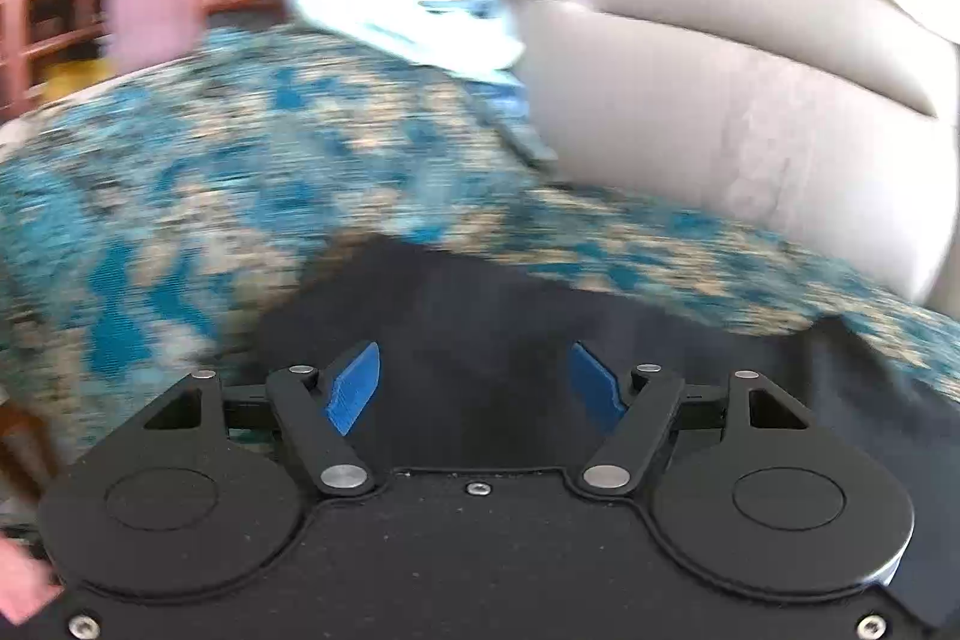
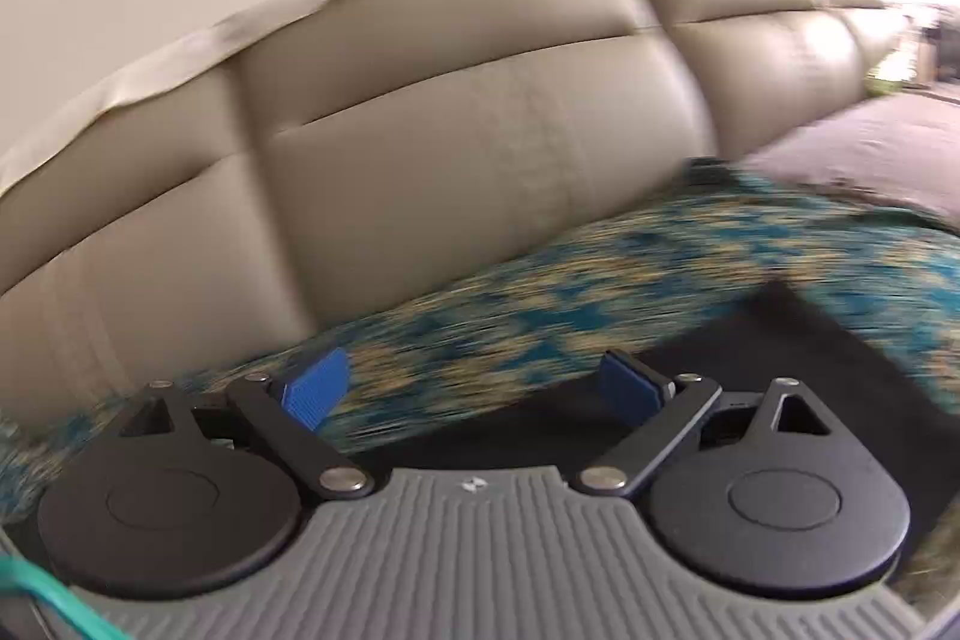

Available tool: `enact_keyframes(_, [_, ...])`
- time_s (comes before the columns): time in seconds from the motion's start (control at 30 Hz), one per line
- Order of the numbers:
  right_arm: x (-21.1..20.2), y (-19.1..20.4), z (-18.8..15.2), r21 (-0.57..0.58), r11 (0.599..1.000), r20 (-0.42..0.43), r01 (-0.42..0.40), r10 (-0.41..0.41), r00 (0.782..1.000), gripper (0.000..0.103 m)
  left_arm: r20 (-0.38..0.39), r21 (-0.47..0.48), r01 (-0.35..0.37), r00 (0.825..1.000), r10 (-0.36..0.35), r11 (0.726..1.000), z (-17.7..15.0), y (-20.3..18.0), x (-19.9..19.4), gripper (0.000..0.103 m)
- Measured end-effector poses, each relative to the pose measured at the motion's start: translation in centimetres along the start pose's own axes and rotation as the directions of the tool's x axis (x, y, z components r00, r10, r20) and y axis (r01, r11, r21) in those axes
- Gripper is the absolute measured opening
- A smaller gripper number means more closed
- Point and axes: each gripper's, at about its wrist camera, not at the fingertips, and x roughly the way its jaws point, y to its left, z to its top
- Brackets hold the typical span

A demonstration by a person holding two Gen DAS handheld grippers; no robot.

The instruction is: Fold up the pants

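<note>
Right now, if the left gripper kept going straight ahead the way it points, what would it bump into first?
Most likely the black pants. The left gripper has its jaws open with that dark cloth right in front of them, lying on the blue patterned cover. The picture is blurry, so the gap is hard to judge.

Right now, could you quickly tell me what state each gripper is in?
Left gripper: open, holding nothing, above the dark pants.
Right gripper: open, holding nothing, over the patterned cover at the pants' edge.
</note>
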Motion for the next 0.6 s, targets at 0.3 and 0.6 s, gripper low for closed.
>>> enact_keyframes(0.3, [2.2, 14.8, -6.2, -0.252, 0.912, -0.175, -0.323, 0.286, 0.942, 0.092, 0.066, 0.059, 0.046, 0.997, -0.05, 0.997, -0.2, -5.2, 4.3, 0.042])
enact_keyframes(0.6, [1.7, 24.6, -11.2, -0.358, 0.774, -0.304, -0.522, 0.432, 0.849, 0.089, 0.001, 0.014, -0.215, 0.977, 0.215, 0.976, 0.3, 0.8, 10.1, 0.041])
